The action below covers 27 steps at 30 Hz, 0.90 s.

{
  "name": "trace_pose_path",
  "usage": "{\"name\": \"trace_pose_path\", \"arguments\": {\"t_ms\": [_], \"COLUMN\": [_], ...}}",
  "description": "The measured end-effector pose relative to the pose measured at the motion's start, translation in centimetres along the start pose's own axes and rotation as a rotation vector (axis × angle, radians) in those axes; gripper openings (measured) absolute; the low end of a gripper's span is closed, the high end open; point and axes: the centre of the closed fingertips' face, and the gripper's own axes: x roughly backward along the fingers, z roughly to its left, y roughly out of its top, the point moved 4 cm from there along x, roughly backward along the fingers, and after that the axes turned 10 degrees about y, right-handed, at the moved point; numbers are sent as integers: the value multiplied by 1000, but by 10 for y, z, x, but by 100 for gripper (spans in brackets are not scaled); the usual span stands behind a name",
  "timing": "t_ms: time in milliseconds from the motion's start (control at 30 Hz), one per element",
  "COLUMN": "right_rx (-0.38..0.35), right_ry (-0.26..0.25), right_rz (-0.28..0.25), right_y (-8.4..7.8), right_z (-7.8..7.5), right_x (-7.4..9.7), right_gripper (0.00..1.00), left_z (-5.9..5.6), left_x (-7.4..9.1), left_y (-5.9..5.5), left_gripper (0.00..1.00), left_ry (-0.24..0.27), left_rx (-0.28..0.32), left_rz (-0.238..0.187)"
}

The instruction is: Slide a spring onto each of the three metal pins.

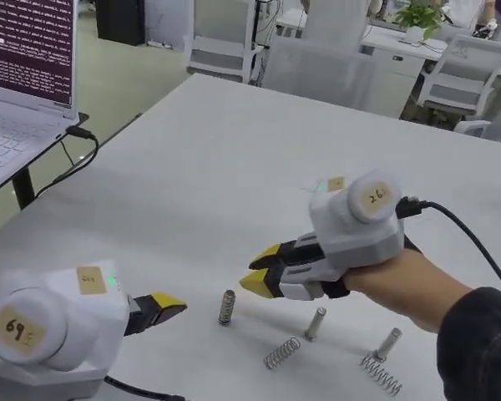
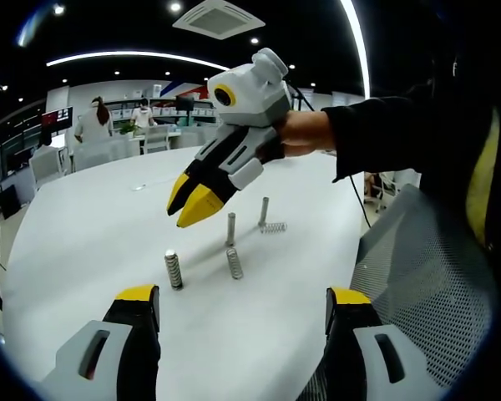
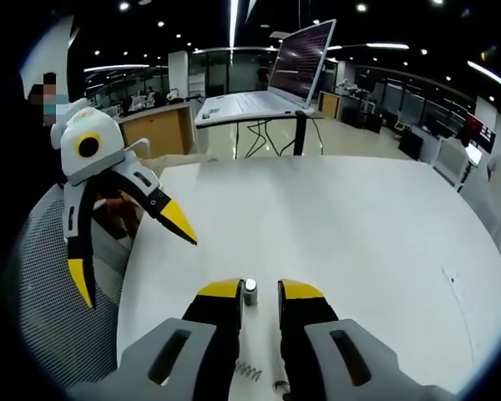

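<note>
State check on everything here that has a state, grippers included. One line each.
Left gripper: jaws wide open, empty.
Right gripper: jaws slightly open, empty.
Left pin: standing, spring on it.
Middle pin: standing, bare.
Right pin: standing, bare.
Middle spring: loose, lying on table.
Right spring: loose, lying on table.
Laptop: open, screen lit.

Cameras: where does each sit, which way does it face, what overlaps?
Left gripper view: on the left gripper, facing along its open jaws past the sprung pin to the right gripper and right hand.
Right gripper view: on the right gripper, facing past the sprung pin to the left gripper, left hand, laptop.
Head view: headset, facing down at the table; both grippers, right hand, sleeve show.
Shared: all see the sprung pin; gripper views face each other.
</note>
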Motion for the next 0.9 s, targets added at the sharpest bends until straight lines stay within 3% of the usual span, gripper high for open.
{"name": "trace_pose_path", "arguments": {"t_ms": [433,900], "right_rx": [-5,-18], "right_ry": [-55,-128], "right_rz": [-27,-70], "right_y": [-4,-14], "right_z": [7,18], "right_x": [26,56], "right_gripper": [16,25], "left_z": [-5,-15], "left_x": [-11,-26], "left_y": [2,6], "left_gripper": [77,75], "left_ry": [-35,-95], "left_rx": [-7,-37], "left_rz": [8,27]}}
